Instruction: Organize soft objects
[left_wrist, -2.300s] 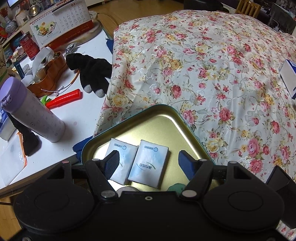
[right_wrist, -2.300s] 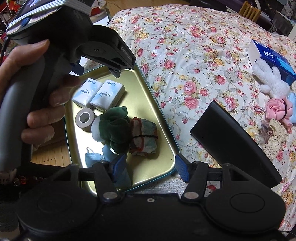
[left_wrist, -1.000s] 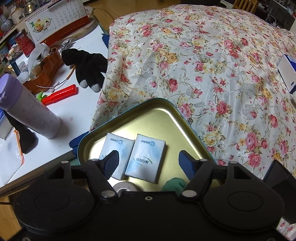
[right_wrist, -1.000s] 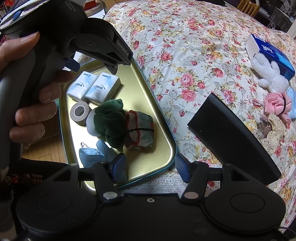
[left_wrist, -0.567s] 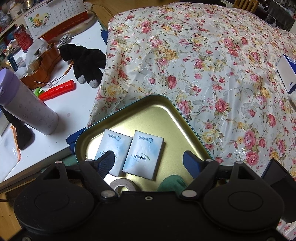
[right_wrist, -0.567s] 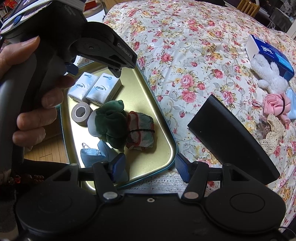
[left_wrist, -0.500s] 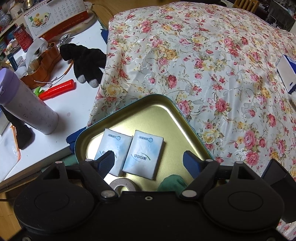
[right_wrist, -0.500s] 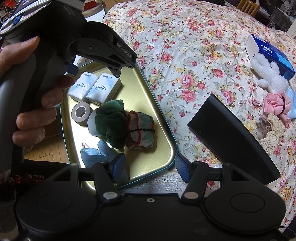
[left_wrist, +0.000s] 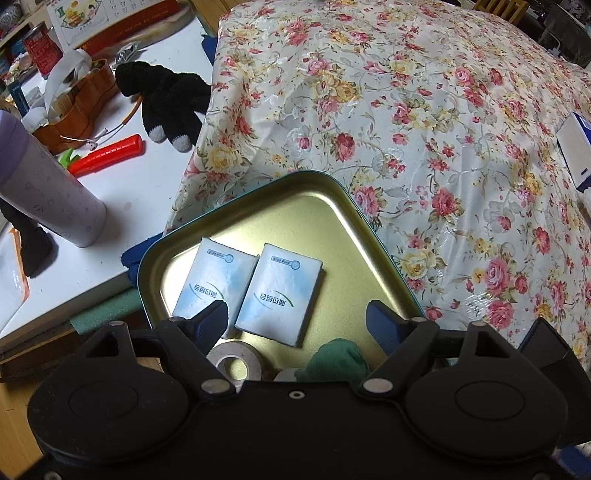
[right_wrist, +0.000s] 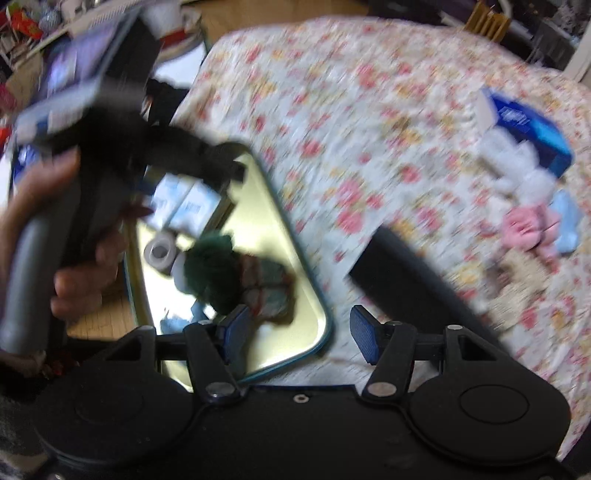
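My left gripper (left_wrist: 297, 319) hangs over the gold tin tray (left_wrist: 334, 218) at lower centre, fingers spread and holding nothing. Two tissue packs (left_wrist: 280, 291) lie side by side in the tray, with a tape roll (left_wrist: 232, 363) and a green cloth (left_wrist: 338, 362) at its near edge. The right wrist view is blurred. My right gripper (right_wrist: 295, 332) is also spread and empty above the tray's near corner. A pink soft item (right_wrist: 528, 229) lies on the floral cloth (left_wrist: 424, 110) at right.
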